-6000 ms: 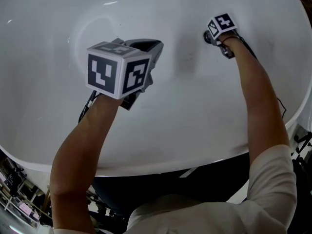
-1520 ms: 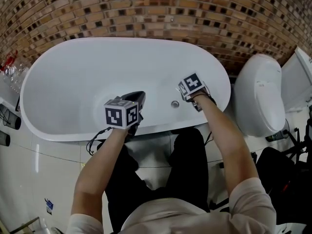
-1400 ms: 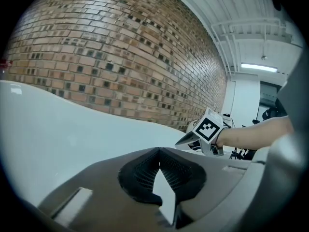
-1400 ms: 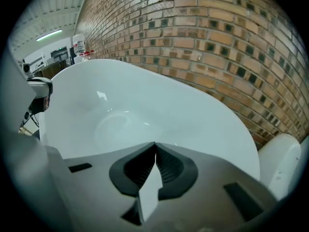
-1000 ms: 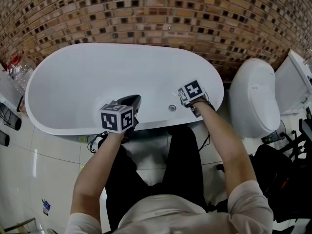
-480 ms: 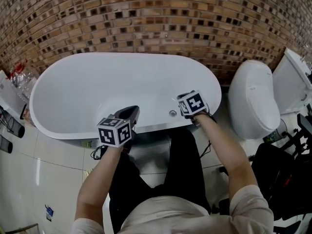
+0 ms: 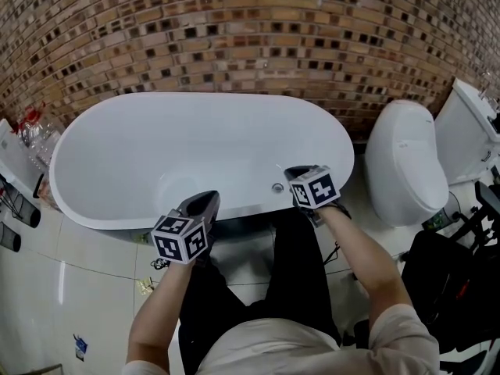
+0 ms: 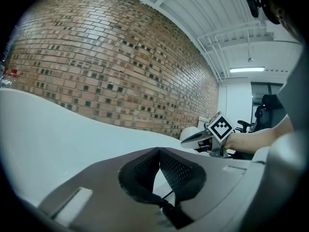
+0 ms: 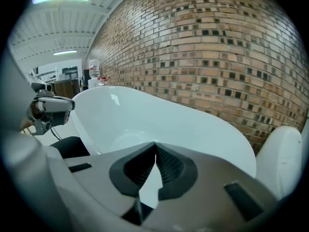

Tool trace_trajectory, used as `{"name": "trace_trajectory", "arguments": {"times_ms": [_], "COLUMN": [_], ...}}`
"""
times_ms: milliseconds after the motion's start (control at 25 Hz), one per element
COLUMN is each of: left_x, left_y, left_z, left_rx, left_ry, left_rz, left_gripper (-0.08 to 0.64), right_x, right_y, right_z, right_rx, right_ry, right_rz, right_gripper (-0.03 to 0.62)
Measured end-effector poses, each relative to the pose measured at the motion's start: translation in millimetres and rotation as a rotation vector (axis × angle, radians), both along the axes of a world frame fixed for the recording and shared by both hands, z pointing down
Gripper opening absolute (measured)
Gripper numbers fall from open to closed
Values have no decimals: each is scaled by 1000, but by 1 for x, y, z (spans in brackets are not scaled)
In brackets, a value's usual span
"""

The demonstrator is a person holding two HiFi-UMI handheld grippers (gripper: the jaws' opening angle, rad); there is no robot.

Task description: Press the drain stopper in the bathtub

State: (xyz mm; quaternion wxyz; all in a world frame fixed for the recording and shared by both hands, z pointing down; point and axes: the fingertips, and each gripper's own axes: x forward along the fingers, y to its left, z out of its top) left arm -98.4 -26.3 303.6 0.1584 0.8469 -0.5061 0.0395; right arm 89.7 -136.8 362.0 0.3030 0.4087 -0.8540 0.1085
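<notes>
A white oval bathtub lies below me against a brick wall. The drain stopper, a small round metal disc, sits inside the tub close to its near rim. My left gripper hangs over the near rim left of the stopper, jaws shut on nothing. My right gripper is just right of the stopper, above the rim, and is likewise shut and empty. The left gripper looks along the tub at the right gripper. The right gripper looks into the tub's basin.
A white toilet stands right of the tub, with its tank beyond. The brick wall runs behind the tub. The person's dark-trousered legs stand on the tiled floor at the near rim. Clutter lies at far left.
Six seconds ago the right gripper was down at the stopper inside the tub. Since then the head has risen and both grippers have drawn back to the near rim.
</notes>
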Motion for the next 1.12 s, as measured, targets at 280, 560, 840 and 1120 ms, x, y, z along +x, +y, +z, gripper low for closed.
{"name": "trace_trajectory", "arguments": {"times_ms": [280,560,840,1120], "left_x": [-11,-25,-32,-49], "left_y": [15,28,37,50], "left_z": [4,26,35,60], "left_rx": [16,50,66,70], "left_ry": [17,-57,-46,-81], "left_rz": [-23,-70,-73,-92], "left_gripper": [8,6,6,6], "right_x": [1,6,9,13], "right_y": [26,44,60,74], "right_z": [8,19,33,58], "right_rx": [25,103,96,89], "right_ry": [-69,-95,-93,-140], "right_rz": [7,-11,-17,3], "right_gripper": [14,14,14,13]}}
